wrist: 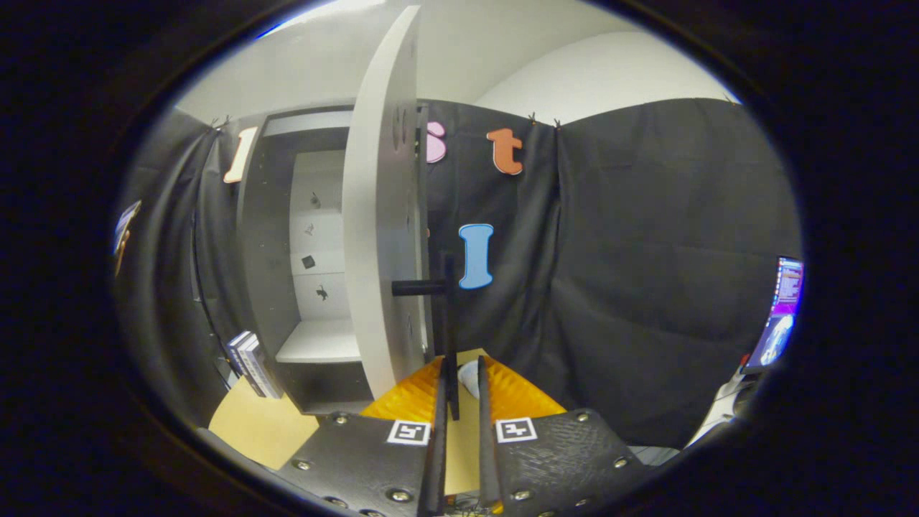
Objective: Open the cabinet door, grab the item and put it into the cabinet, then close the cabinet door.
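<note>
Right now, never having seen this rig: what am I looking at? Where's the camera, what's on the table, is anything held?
There is no robot arm here. A person carries a two-finger gripper, and a fisheye camera rides on it, looking forward along the fingers. Ahead stands a cabinet with its door open, edge toward the camera. The door's handle runs down between the fingers, close to the left one. A gap shows at the right one, so nothing looks clamped. On the table are books beside the cabinet and something white just beyond the fingertips, too hidden to name.
</note>
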The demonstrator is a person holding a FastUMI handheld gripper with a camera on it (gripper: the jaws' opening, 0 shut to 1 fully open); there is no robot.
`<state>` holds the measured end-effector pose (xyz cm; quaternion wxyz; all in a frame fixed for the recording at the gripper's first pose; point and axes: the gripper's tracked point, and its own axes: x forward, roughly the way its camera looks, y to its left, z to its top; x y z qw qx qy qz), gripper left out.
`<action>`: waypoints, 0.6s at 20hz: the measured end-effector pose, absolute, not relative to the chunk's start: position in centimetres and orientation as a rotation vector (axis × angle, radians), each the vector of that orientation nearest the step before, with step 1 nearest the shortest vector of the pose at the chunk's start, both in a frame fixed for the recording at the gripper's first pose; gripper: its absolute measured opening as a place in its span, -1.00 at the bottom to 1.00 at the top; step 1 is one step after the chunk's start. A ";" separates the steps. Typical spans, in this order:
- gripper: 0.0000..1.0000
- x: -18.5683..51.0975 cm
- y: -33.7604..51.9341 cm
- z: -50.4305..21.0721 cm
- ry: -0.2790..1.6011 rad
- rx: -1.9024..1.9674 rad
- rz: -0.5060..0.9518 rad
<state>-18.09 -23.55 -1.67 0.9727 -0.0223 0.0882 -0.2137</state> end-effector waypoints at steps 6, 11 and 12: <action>-0.62 -21.3 -26.4 -1.4 0.164 -0.122 -0.594; -0.62 -21.5 -24.2 -1.0 0.103 -0.133 -0.602; -0.62 -21.3 -23.4 -1.5 0.109 -0.129 -0.577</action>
